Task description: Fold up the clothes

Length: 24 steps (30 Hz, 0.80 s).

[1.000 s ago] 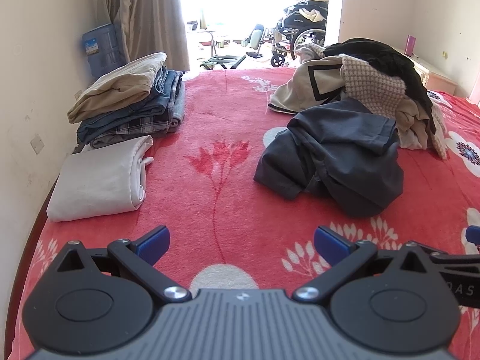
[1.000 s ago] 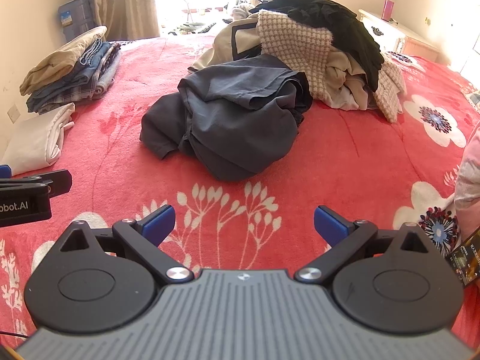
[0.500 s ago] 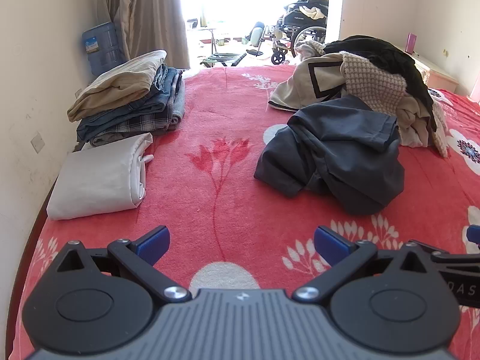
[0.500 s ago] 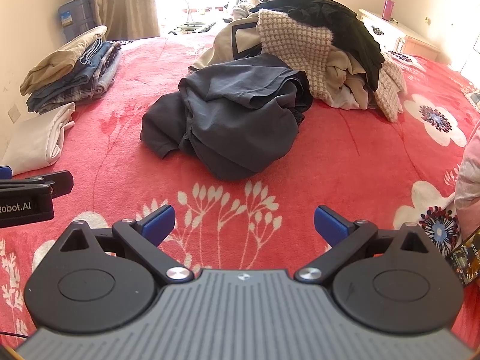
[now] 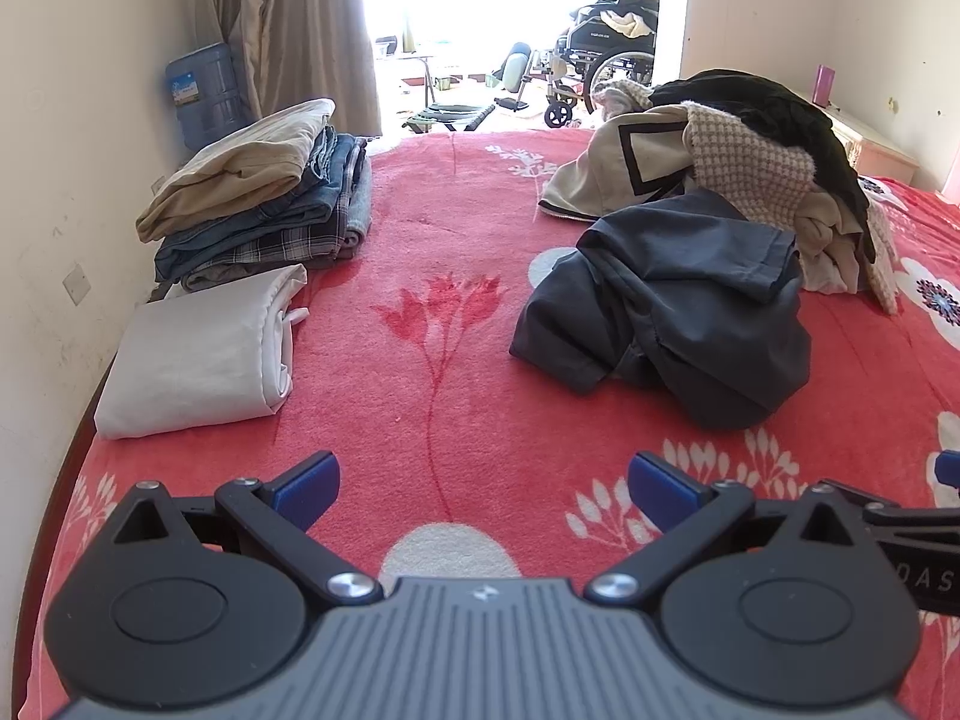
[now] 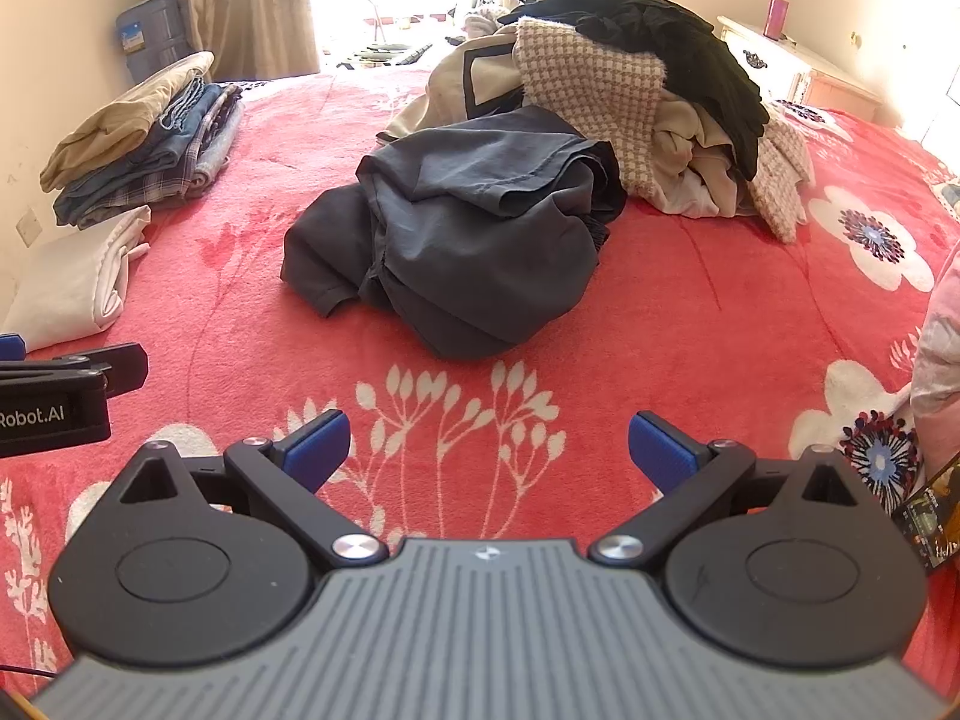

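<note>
Red bedspread (image 5: 456, 252), dark garment (image 6: 456, 240) unmoved; both grippers unchanged, spread.

Bright daylight, blown-out doorway (image 5: 480, 18) glare at back; fisheye bending at edges, focus sharp

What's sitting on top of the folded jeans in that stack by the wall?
A folded tan garment lies on top of the folded jeans, covering most of them. Below the jeans, a plaid edge shows; anything deeper in the stack is hidden.
</note>
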Each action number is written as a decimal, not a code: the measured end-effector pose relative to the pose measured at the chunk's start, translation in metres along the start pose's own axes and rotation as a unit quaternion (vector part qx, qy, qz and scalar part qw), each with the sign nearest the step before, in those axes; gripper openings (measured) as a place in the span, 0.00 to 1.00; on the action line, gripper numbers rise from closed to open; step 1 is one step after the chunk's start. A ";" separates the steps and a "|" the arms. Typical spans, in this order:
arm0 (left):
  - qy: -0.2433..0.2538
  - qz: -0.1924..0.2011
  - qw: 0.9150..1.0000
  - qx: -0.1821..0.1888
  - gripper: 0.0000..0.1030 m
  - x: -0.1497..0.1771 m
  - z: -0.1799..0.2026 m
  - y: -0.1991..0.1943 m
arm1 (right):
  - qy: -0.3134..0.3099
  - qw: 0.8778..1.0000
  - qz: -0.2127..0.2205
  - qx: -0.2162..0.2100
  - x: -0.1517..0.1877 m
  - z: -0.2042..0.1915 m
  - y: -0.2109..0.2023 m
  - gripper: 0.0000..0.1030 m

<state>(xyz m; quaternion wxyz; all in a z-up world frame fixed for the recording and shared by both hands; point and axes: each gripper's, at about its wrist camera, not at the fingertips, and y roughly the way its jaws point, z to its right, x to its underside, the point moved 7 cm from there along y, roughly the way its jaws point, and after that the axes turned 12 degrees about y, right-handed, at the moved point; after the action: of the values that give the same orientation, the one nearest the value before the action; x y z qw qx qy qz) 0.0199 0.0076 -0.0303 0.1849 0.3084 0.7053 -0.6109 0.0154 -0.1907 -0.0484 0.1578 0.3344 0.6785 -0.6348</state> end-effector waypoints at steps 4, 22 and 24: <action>-0.001 -0.001 1.000 0.000 1.00 0.000 -0.001 0.001 | 0.001 1.000 0.000 0.001 0.000 0.000 0.000 0.97; 0.002 -0.006 1.000 -0.002 1.00 0.001 0.000 0.006 | 0.005 1.000 -0.004 0.003 0.001 0.003 0.004 0.97; 0.002 -0.008 1.000 -0.002 1.00 0.001 0.000 0.007 | 0.003 1.000 -0.005 0.002 0.001 0.003 0.004 0.97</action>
<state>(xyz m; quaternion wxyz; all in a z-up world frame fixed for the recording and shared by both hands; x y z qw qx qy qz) 0.0237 0.0083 -0.0363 0.1790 0.3039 0.7094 -0.6102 0.0167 -0.1939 -0.0531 0.1521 0.3335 0.6790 -0.6361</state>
